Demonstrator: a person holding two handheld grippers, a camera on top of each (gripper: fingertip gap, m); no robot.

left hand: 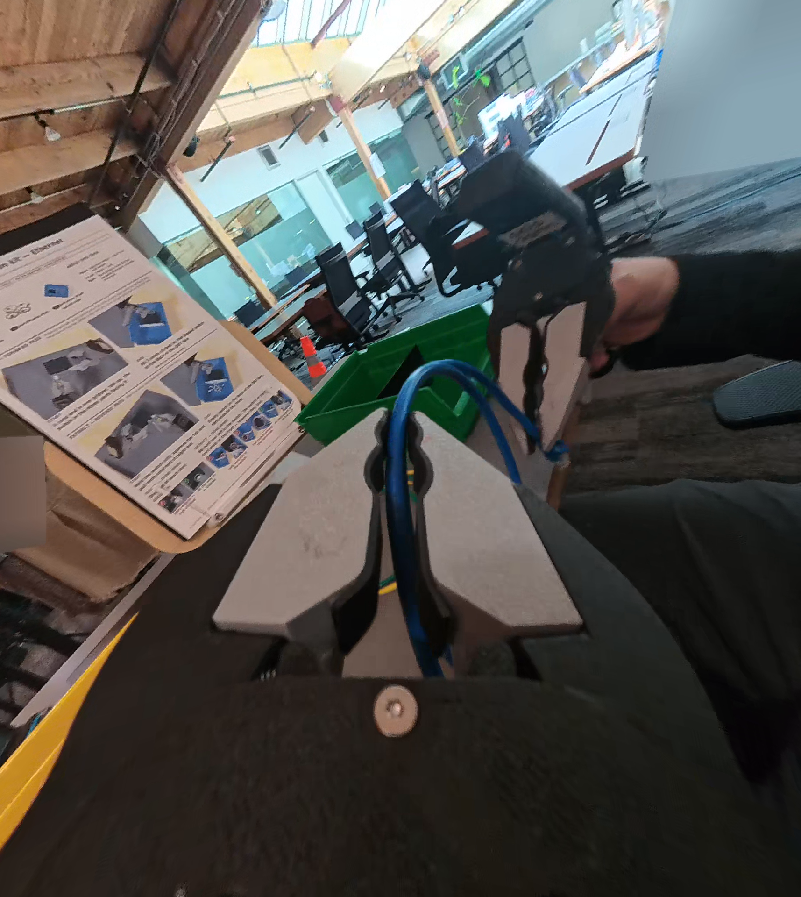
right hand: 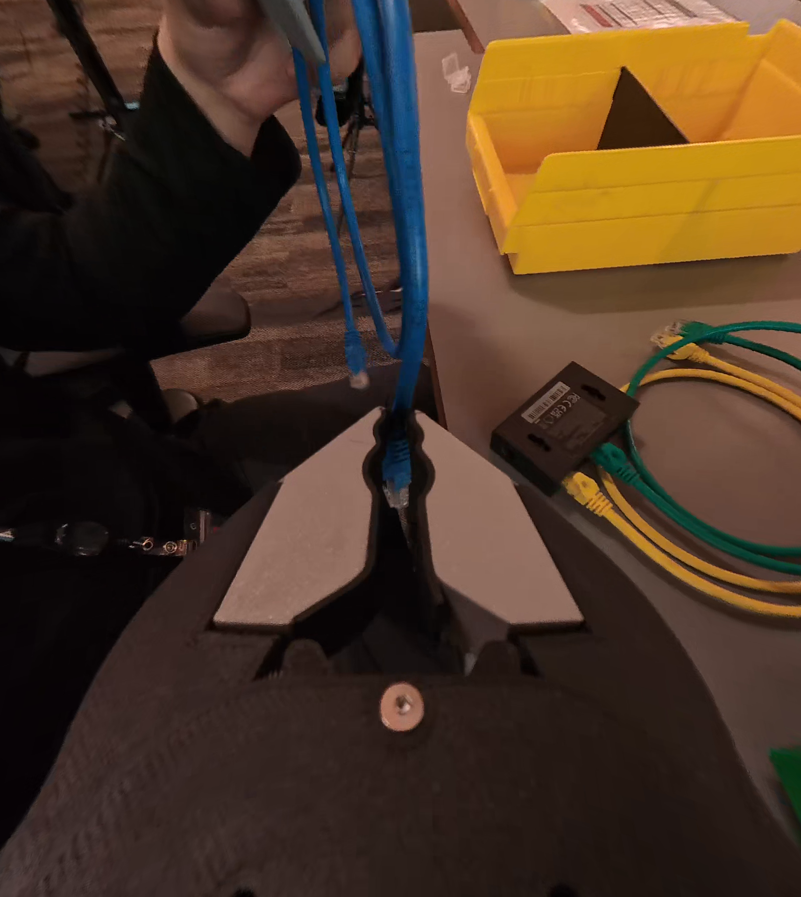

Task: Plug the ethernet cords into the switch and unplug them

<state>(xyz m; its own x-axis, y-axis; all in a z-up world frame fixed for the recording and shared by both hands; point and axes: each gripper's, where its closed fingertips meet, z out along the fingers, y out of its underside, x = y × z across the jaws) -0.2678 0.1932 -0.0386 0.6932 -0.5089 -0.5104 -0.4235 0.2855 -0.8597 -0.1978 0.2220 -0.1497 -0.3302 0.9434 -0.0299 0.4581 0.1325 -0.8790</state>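
Right wrist view: yellow bin (right hand: 655, 194) behind black switch (right hand: 563, 427).

— Open office beyond: rows of black chairs (left hand: 340, 291) at long desks (left hand: 597, 126), glass partitions (left hand: 262, 228), wooden posts (left hand: 214, 233), daylight from a skylight (left hand: 311, 19)

— And closer in?

— Timber ceiling beams (left hand: 39, 107) overhead, dark patterned carpet (left hand: 728, 204), an orange cone (left hand: 312, 358) on the floor, a grey tabletop (right hand: 582, 310)
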